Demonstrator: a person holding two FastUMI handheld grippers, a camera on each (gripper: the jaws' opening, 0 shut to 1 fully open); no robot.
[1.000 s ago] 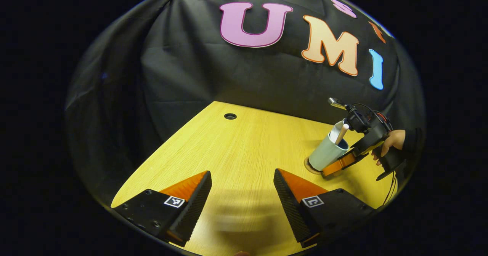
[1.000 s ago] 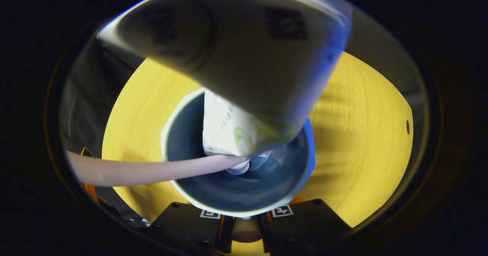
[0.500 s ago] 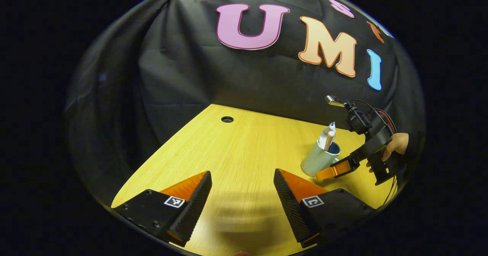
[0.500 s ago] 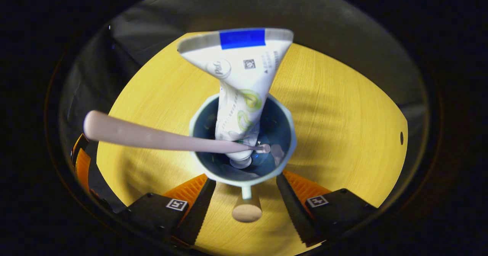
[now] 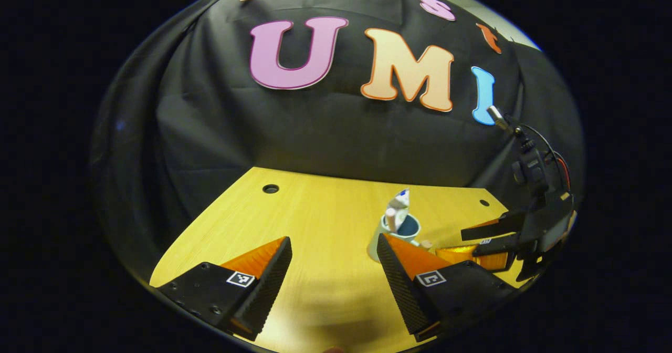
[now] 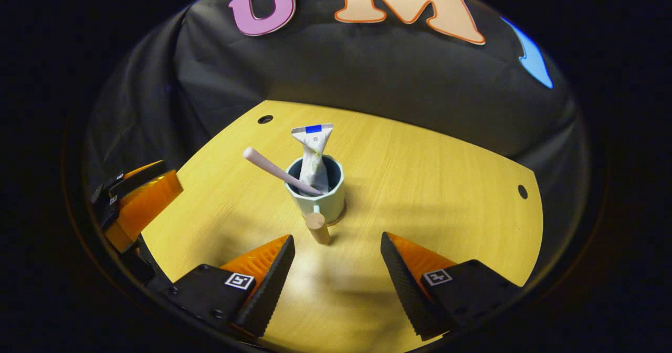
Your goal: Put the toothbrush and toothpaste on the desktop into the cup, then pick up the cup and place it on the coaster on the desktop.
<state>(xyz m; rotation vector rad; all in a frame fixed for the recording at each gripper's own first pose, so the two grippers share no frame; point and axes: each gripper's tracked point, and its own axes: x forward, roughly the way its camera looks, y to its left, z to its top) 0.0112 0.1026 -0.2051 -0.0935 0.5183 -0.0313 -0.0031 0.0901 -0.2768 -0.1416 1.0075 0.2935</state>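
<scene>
Already the cup (image 6: 316,190) was set on coaster (image 6: 336,219), frame centre; both grippers, right gripper (image 6: 336,269) and left gripper (image 5: 333,269), were held apart, empty; a straight, clear retreat was advised.

Left gripper (image 5: 333,263) and right gripper (image 6: 336,263): jaws spread, empty.

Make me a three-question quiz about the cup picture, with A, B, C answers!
1. Where is the toothbrush?
A. lying on the table
B. standing in the cup
C. held by a gripper

2. How many things stand in the cup?
A. one
B. two
C. four

3. The right gripper is:
A. open, apart from the cup
B. shut on the cup
C. shut on the toothpaste

Answers:
1 B: its handle leans out over the rim.
2 B: the toothbrush and the toothpaste.
3 A: its fingers are spread, with bare table between them and the cup.
</scene>
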